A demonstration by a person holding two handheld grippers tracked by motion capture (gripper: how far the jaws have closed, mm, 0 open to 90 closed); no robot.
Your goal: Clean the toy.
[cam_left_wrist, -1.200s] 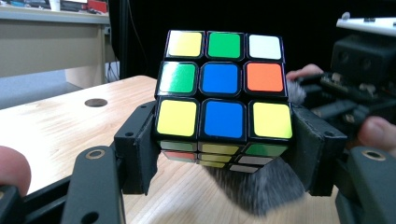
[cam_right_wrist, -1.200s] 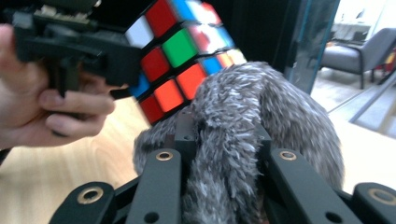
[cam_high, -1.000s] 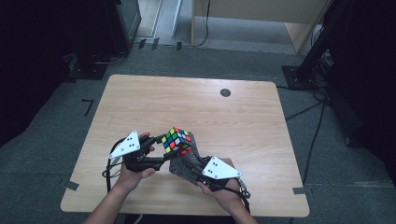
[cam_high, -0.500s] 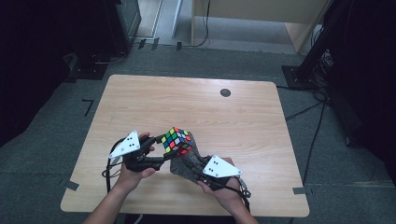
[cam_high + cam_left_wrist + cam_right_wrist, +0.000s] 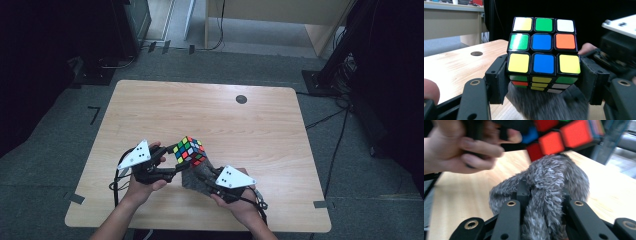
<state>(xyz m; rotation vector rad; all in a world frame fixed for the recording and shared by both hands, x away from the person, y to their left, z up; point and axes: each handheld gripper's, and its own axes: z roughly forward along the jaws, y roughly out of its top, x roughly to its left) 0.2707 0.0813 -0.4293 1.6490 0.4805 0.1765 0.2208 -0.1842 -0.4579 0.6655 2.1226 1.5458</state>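
Note:
A scrambled colour cube point(image 5: 190, 150) point(image 5: 543, 58) is held above the wooden table point(image 5: 250, 130), tilted on a corner. My left gripper point(image 5: 176, 161) point(image 5: 543, 75) is shut on it, its jaws pressing the cube's lowest layer from both sides. Just below the cube sits a grey fluffy cloth point(image 5: 196, 178) point(image 5: 544, 192) point(image 5: 544, 107), bunched up between the jaws of my right gripper point(image 5: 202, 176) point(image 5: 544, 195), which is shut on it. The cloth's top touches the underside of the cube point(image 5: 561, 137), where red stickers show.
A small dark round disc point(image 5: 241, 99) point(image 5: 476, 53) lies near the table's far edge. Both hands work near the front edge. A light wooden cabinet point(image 5: 270, 20) and dark equipment stand on the floor beyond the table.
The right gripper with the cloth has shifted slightly under the cube. The cube and left gripper stay about where they were.

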